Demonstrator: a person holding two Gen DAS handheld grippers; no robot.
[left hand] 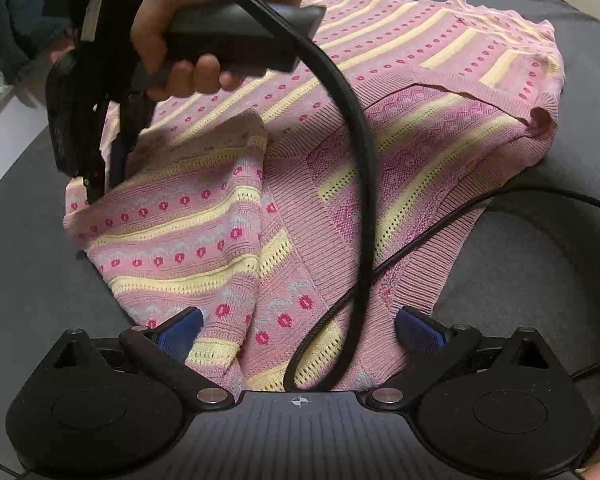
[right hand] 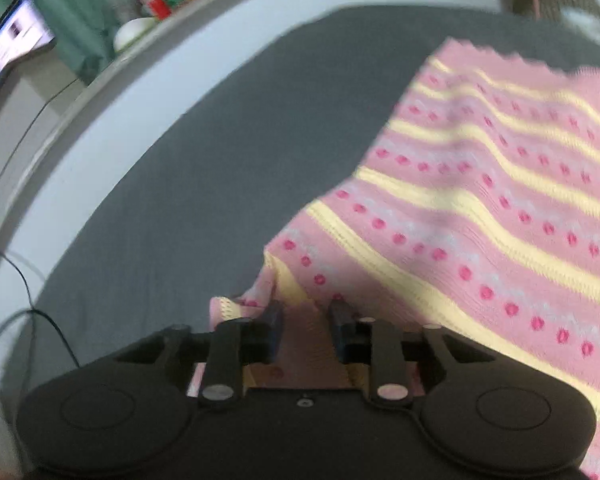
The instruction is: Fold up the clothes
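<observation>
2 hand-held grippers work 1 knitted garment on a dark grey, felt-like cloth surface [left hand: 28, 264]. At far left of the left wrist view, a white ledge borders the grey cloth, with a dark teal fabric mass [left hand: 16, 20] above it. Next comes the right gripper [left hand: 118, 168], black and angular, held in a person's hand [left hand: 168, 40] and pointed down into the pink sweater [left hand: 340, 128]; its blue-padded fingers are drawn close together with a raised fold of knit pinched between them. The sweater is pink knit with pale yellow openwork stripes, rows of magenta dots and faint blue-white zigzags; ribbed bands run along its edges, and a darker purple-pink underside shows toward the right. It lies crumpled and partly doubled over across the middle of the grey cloth. A thick black cable [left hand: 356, 184] curves in front of it, with a thinner cable running off to the right. The left gripper [left hand: 300, 330] sits at the bottom of the view with its blue pads [left hand: 182, 330] spread wide, sweater fabric lying between them ungripped. In the blurred right wrist view, a lit screen [right hand: 8, 56] stands at far left, then green drapery and red and yellow packaging on a pale rounded ledge [right hand: 148, 80]; loose thin wires trail at lower left. The scalloped hem of the sweater shows at upper right.
</observation>
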